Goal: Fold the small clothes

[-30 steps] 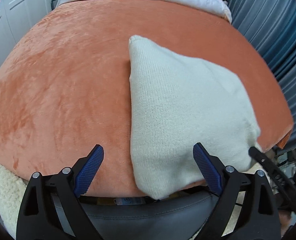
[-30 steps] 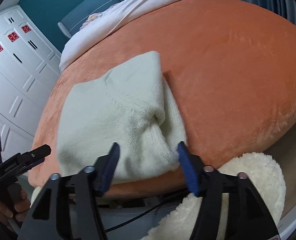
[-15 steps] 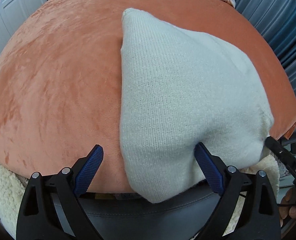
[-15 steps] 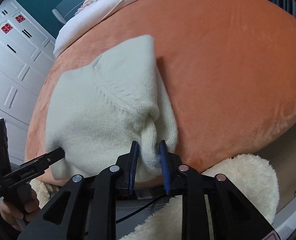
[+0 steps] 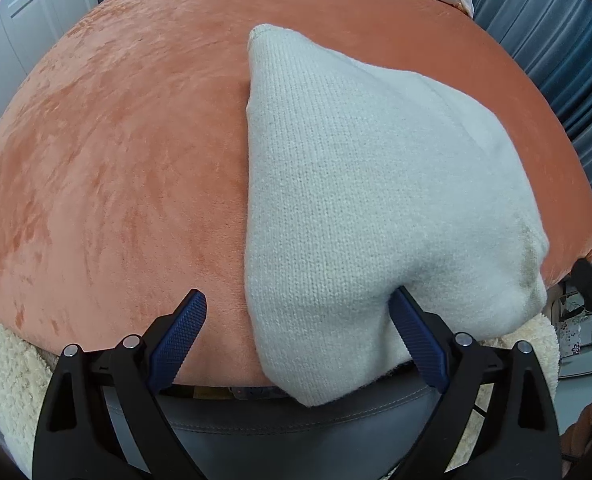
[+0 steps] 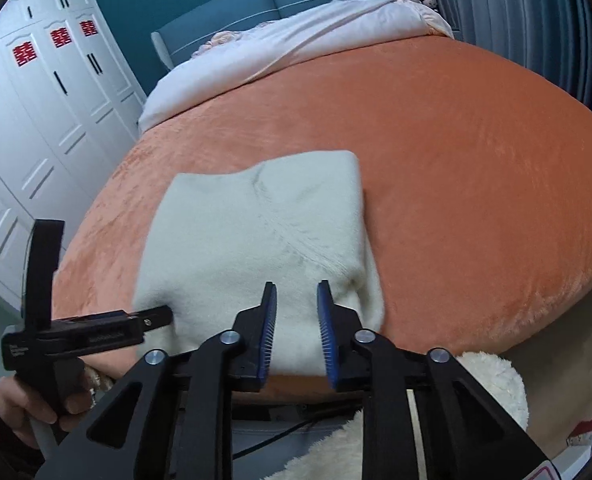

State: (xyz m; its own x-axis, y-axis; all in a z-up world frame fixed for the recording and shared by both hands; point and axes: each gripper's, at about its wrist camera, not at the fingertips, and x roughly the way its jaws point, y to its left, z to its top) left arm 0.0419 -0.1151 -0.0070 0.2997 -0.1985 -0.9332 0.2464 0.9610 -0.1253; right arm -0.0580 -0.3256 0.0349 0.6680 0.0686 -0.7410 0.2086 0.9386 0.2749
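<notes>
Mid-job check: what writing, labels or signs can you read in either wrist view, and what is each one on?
"囍": red double-happiness signs on the white wardrobe doors, several alike.
Small white lettering on the left tongs body: too small to read.
Label strip under the orange blanket edge: blurred, unreadable.

Folded cream knit garment (image 5: 368, 208) on orange bedspread (image 5: 127, 152)

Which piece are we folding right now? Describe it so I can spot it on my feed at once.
Find the big orange velvet blanket covering the bed. Near its front edge lies the cream knitted garment, partly folded, one corner hanging over the edge. It is the only knit piece there, paler and ribbed, unlike the smooth white duvet at the far end.
</notes>
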